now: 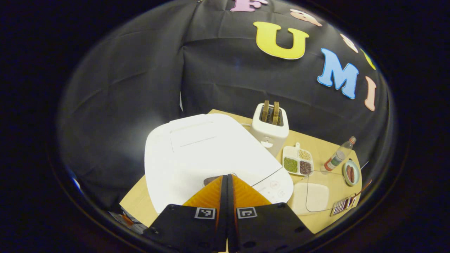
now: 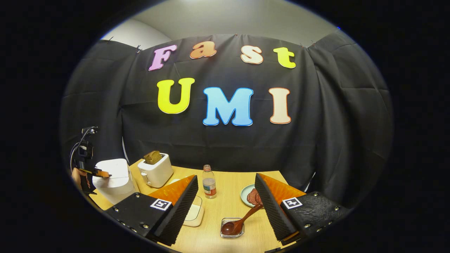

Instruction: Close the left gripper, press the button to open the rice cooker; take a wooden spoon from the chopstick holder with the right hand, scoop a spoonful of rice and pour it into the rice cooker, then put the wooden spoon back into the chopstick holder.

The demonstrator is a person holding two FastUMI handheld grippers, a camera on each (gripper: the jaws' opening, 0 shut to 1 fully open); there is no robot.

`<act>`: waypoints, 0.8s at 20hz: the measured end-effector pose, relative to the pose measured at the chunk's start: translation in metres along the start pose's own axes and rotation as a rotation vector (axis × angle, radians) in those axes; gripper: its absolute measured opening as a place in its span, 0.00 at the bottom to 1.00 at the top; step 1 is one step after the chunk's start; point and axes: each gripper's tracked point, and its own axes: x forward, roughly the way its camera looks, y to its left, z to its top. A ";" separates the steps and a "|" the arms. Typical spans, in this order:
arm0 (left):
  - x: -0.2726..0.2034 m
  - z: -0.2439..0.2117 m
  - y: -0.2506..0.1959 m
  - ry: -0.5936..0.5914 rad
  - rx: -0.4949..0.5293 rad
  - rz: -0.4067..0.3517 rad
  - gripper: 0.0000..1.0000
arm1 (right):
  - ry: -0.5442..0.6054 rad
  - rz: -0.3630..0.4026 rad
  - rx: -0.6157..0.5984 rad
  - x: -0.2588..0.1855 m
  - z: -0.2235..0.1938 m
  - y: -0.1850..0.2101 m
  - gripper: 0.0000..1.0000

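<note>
Wooden surface point(image 2: 225, 196) carrying a closed rice cooker point(image 1: 207, 151). Left gripper point(image 1: 227, 177), fingers together and empty, is pressing toward its button. Right gripper point(image 2: 226, 189) is hanging wide open, empty, next needing the wooden spoon point(image 2: 242, 219).

The rice cooker's point(image 1: 211, 154) front button sits hidden behind the left gripper point(image 1: 226, 182); the chopstick holder point(image 1: 342, 206) at the counter's edge is too small to make out.

toaster point(image 2: 155, 172) right of rice cooker point(image 2: 114, 179) | bottle point(image 2: 209, 182) behind — wooden spoon point(image 2: 240, 221) in front
</note>
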 end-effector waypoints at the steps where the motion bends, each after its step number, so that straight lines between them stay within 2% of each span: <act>1: -0.006 0.009 0.003 -0.034 -0.005 0.019 0.08 | -0.003 0.001 -0.002 0.000 0.001 -0.001 0.99; 3: -0.023 0.030 0.005 -0.092 -0.032 0.028 0.07 | -0.005 0.001 -0.005 -0.001 0.001 -0.003 0.99; 5: -0.028 0.035 0.001 -0.094 -0.068 -0.008 0.08 | -0.004 0.007 0.001 -0.001 0.000 -0.002 0.99; 7: -0.020 0.019 -0.007 -0.045 -0.060 -0.039 0.11 | -0.001 0.016 0.009 0.001 -0.002 0.000 0.99; 11: -0.002 -0.018 -0.010 0.042 0.005 -0.022 0.08 | 0.009 0.024 0.012 0.000 -0.005 0.001 0.99; 12: 0.003 -0.009 -0.010 0.005 0.007 -0.020 0.09 | 0.006 0.023 0.006 -0.003 -0.005 0.001 0.99; 14: 0.003 -0.013 -0.010 0.035 -0.008 -0.029 0.08 | 0.002 0.017 0.001 -0.005 -0.005 -0.003 0.99; 16: 0.008 -0.013 -0.009 0.078 -0.075 -0.057 0.08 | 0.008 0.018 0.008 -0.006 -0.009 -0.002 0.99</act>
